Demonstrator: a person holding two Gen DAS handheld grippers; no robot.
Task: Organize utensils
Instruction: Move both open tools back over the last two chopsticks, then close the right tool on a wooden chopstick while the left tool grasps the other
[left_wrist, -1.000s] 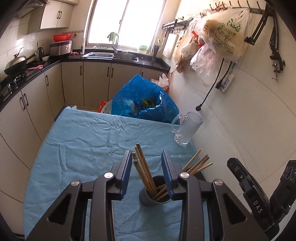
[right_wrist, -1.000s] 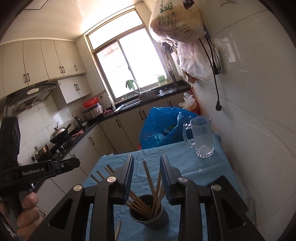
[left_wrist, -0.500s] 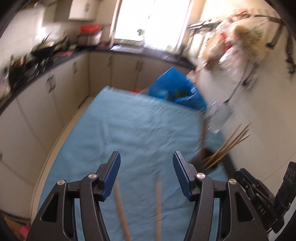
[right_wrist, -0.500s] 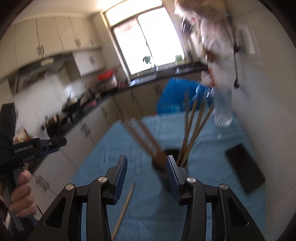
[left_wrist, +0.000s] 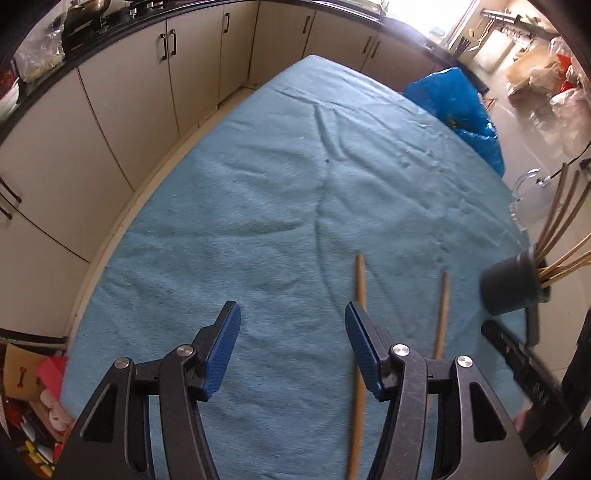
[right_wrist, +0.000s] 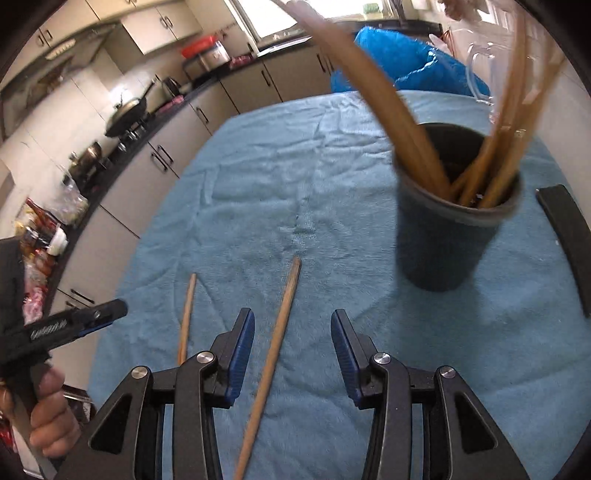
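Two loose wooden chopsticks lie on the blue towel (left_wrist: 258, 206). In the left wrist view one chopstick (left_wrist: 360, 280) runs under the right finger of my left gripper (left_wrist: 291, 317), which is open and empty; the other chopstick (left_wrist: 441, 314) lies further right. In the right wrist view a chopstick (right_wrist: 284, 310) lies on the towel between the fingers of my open right gripper (right_wrist: 291, 325), the pads clear of it; the second chopstick (right_wrist: 186, 314) is to its left. A dark cup (right_wrist: 450, 236) with several chopsticks (right_wrist: 406, 129) stands upright ahead to the right, and shows as the cup (left_wrist: 511, 284) at the left view's right edge.
A glass mug (left_wrist: 528, 199) and a blue plastic bag (left_wrist: 458, 99) sit at the table's far right. A flat black object (right_wrist: 565, 236) lies right of the cup. A hand (right_wrist: 48, 406) holds the left gripper at the left. Kitchen cabinets (left_wrist: 129, 92) run along the table's left side.
Both grippers have dropped from over the cup towards the towel and tilted downward. Their jaws stand wider than a second ago. The loose chopsticks have come into view beneath them.
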